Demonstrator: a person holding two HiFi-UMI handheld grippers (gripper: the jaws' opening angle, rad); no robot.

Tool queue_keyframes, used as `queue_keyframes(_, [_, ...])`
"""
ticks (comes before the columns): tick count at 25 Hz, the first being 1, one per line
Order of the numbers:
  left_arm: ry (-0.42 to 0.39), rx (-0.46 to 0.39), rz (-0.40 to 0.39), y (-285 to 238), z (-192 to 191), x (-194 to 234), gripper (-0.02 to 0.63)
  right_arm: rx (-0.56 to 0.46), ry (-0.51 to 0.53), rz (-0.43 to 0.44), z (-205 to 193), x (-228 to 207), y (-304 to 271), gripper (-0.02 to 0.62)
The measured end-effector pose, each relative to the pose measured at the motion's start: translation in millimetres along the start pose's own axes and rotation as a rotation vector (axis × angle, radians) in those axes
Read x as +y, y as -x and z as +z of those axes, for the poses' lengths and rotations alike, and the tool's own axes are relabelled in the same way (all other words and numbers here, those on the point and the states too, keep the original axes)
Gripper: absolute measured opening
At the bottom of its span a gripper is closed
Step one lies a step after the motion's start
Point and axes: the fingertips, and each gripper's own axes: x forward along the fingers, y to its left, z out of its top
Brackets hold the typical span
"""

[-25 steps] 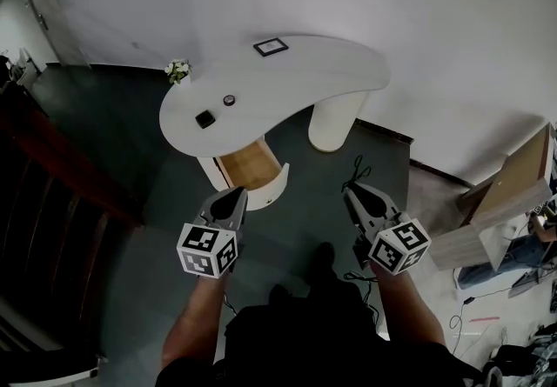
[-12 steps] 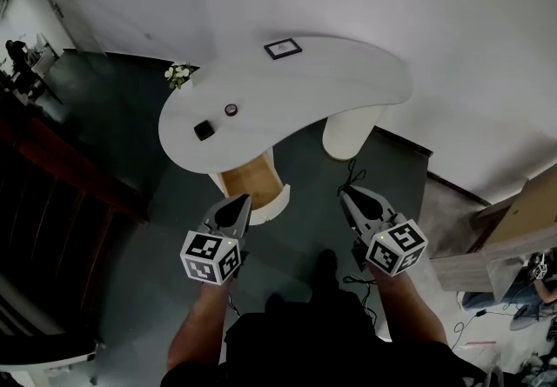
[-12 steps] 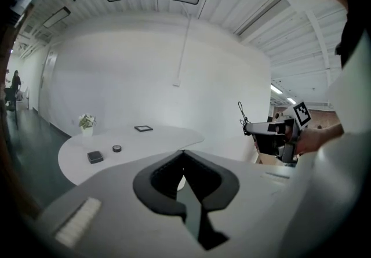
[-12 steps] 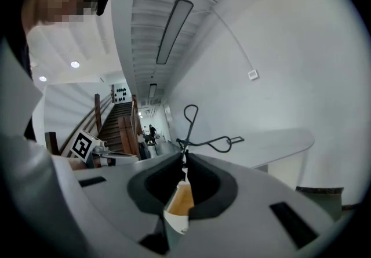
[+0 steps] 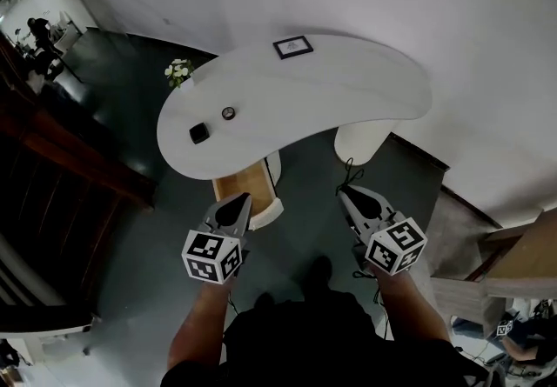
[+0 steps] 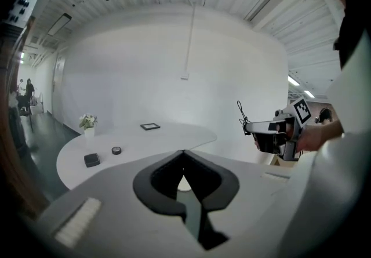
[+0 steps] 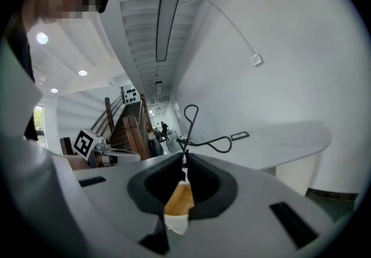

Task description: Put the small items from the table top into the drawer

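A small black square item (image 5: pixel 199 132) (image 6: pixel 91 160) and a small round item (image 5: pixel 228 113) (image 6: pixel 116 150) lie on the left part of the white curved table (image 5: pixel 348 85). Below the table's near edge the wooden drawer (image 5: pixel 243 183) stands pulled out, and I cannot see anything inside it. My left gripper (image 5: pixel 234 201) is shut and empty, hanging just in front of the drawer. To the right, my right gripper (image 5: pixel 346 193) is also shut and empty, over the dark floor. Through the right gripper's closed jaws I see the drawer's wood (image 7: pixel 180 197).
A picture frame (image 5: pixel 293 47) lies at the table's back and a small flower pot (image 5: pixel 178 72) at its left edge. The table's thick white leg (image 5: pixel 359 143) stands right of the drawer. A black cable (image 5: pixel 352 175) trails on the floor. A dark stair rail (image 5: pixel 52 159) runs along the left.
The table and drawer now sit slightly nearer and lower in the head view, as the view has shifted. Both grippers keep their places and stay shut.
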Motion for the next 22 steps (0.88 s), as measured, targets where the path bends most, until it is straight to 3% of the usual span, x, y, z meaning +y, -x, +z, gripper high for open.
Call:
queue_keyframes(10, [0.037,0.013,0.131,-3.1,2.9,0.7,0.011,0.026,0.002,0.128,2.4,-13.9,-17.6,0.037])
queue_keyframes(22, [0.077,-0.067,0.209,43.0,-6.7,74.6,0.011,0.099,0.091,0.237,-2.3,56.9,-99.1,0.037])
